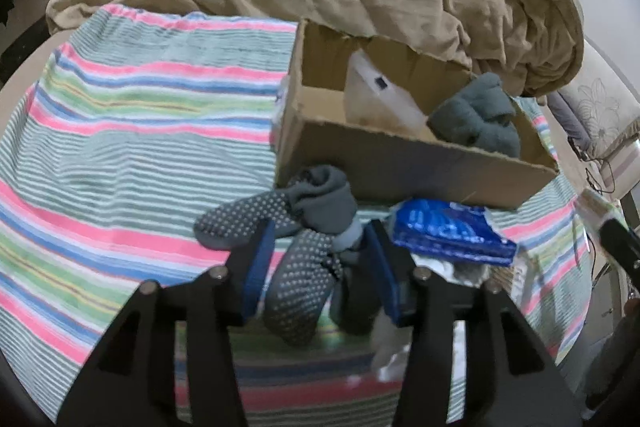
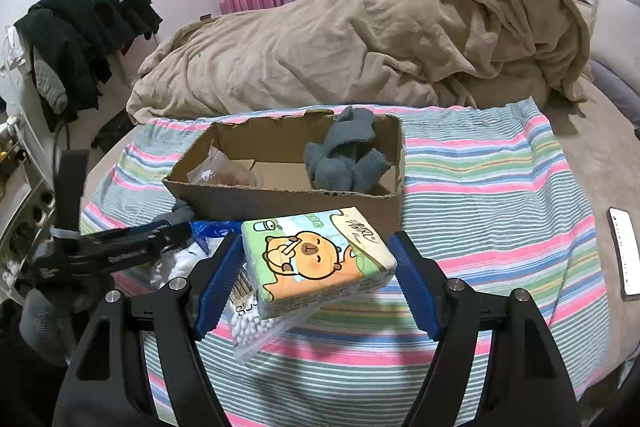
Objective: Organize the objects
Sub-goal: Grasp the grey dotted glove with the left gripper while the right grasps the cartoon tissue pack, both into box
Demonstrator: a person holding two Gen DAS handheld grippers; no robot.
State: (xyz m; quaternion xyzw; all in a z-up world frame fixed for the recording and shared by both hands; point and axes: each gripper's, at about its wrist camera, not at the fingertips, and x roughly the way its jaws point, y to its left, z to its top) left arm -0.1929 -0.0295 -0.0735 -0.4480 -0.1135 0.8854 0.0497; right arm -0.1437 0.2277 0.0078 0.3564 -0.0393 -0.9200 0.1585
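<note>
A cardboard box (image 1: 408, 163) stands on a striped towel (image 1: 140, 131) and holds a grey sock bundle (image 1: 476, 123) and a clear plastic bag (image 1: 376, 95). My left gripper (image 1: 318, 247) stands open around grey dotted grip socks (image 1: 296, 251) lying in front of the box. A blue packet (image 1: 448, 231) lies to their right. In the right wrist view my right gripper (image 2: 316, 267) is open, its blue pads on either side of a tissue pack with a cartoon capybara (image 2: 316, 263). The pack rests on a bag of cotton swabs (image 2: 256, 327). The box (image 2: 280, 199) is just behind.
A rumpled tan blanket (image 2: 360, 39) covers the bed behind the box. Dark clothes (image 2: 84, 23) hang at the far left. A white remote (image 2: 624, 251) lies at the right on the bed. The left gripper (image 2: 120, 243) shows at the left.
</note>
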